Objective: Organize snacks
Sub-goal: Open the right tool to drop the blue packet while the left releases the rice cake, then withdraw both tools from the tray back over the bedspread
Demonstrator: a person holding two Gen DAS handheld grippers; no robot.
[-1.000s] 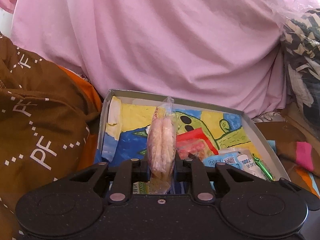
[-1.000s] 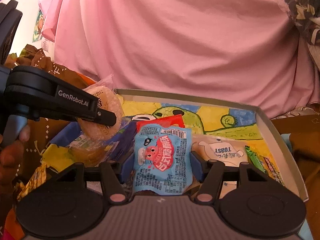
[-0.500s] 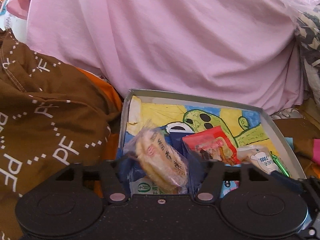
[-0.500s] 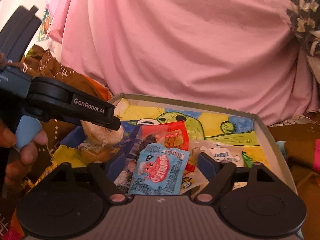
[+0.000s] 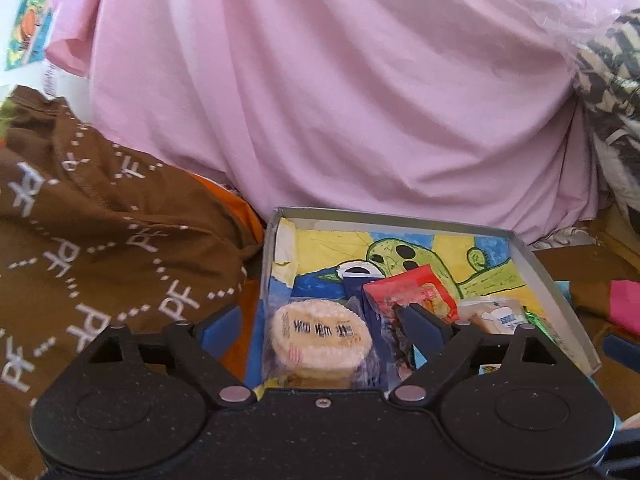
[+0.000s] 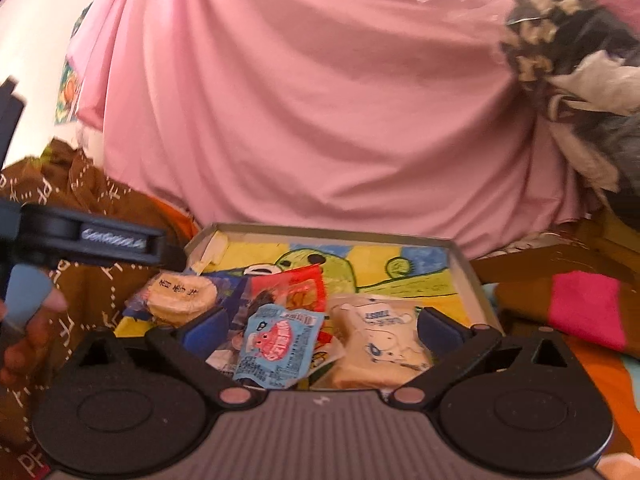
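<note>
Two grippers hang over a shallow grey cardboard box (image 5: 536,268) whose floor is lined with a child's drawing of a green creature (image 5: 404,252) on yellow and blue. The left gripper (image 5: 320,322) has its fingers spread wide, holding nothing; between them a round rice cracker in a clear wrapper (image 5: 320,338) lies flat at the near left corner of the box. Just to its right sits a red snack packet (image 5: 412,294), and beyond that a pale toast packet (image 5: 496,316). The right gripper (image 6: 320,326) is likewise spread wide with nothing in its grasp. Below it lie a light-blue packet with a pink cartoon face (image 6: 280,346), resting partly over the red packet (image 6: 296,288), and the toast packet (image 6: 384,344) beside it on the right. In the right wrist view the left gripper (image 6: 172,256) reaches in from the left above the rice cracker (image 6: 182,294), a hand (image 6: 28,320) on its handle. Pink fabric (image 5: 340,88) is heaped behind the box, a brown printed cloth (image 5: 100,240) to its left.
</note>
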